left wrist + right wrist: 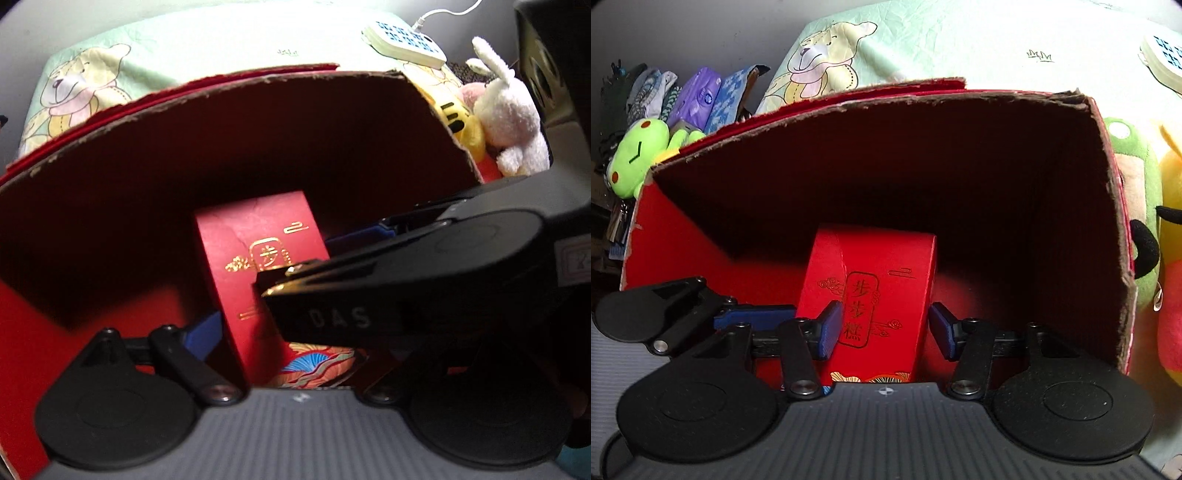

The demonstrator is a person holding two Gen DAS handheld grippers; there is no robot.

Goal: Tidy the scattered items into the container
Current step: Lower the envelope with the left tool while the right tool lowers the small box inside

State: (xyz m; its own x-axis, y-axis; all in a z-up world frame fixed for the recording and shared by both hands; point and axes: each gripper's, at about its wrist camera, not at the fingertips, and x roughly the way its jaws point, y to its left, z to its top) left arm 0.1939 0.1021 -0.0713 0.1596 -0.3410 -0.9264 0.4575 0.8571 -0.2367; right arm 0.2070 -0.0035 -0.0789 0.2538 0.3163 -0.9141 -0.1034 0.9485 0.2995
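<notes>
Right claw (882,328), blue pads spread around upright red gold-printed carton (871,302) inside torn red cardboard box (1115,221); left claw (236,325) unclear.

Lighting uneven in both views. The sheet (979,40) behind reads bright, near washed out toward the top. The box (886,158) interior is deeply shadowed; its back wall is almost black, with a hard shadow edge across the red floor. The packet (875,291) inside is moderately lit, gold print legible. Fisheye bending is strong at the edges, box rim curving, corners vignetted. Left wrist view is softer: the right gripper (280,295) crossing it is blurred, and the rabbit (506,110) is slightly overexposed. Near hardware is out of focus.
</notes>
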